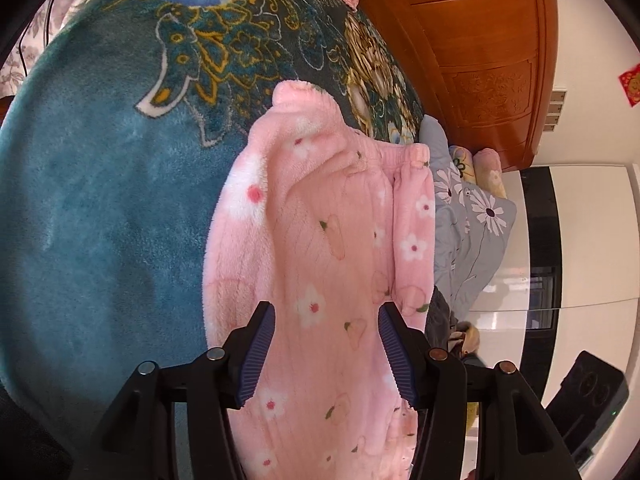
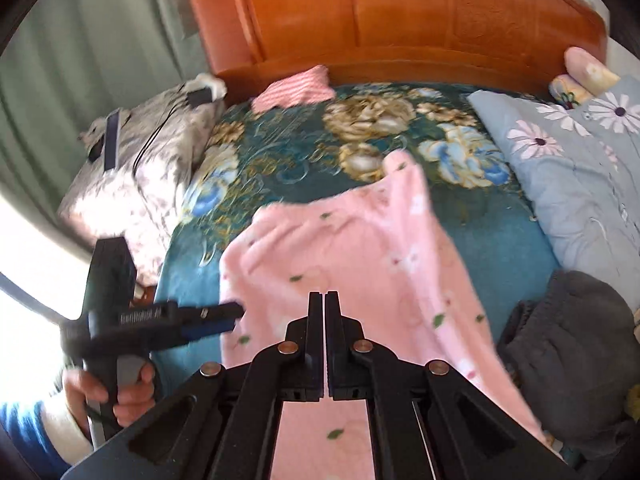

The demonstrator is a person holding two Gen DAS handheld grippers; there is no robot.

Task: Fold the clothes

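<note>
Blanket (image 2: 500,232) margin around pink garment (image 2: 340,256)

Bright daylight, blown-out glare at the right-wrist view's left edge, motion blur there, fisheye-bent dark corners.

Both wrist views close, angled down, sharing pink garment (image 1: 320,248)

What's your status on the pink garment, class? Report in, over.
Left gripper open over the pink fleece garment. Right gripper shut, nothing seen gripped. Dark grey clothes at garment's edge.
</note>
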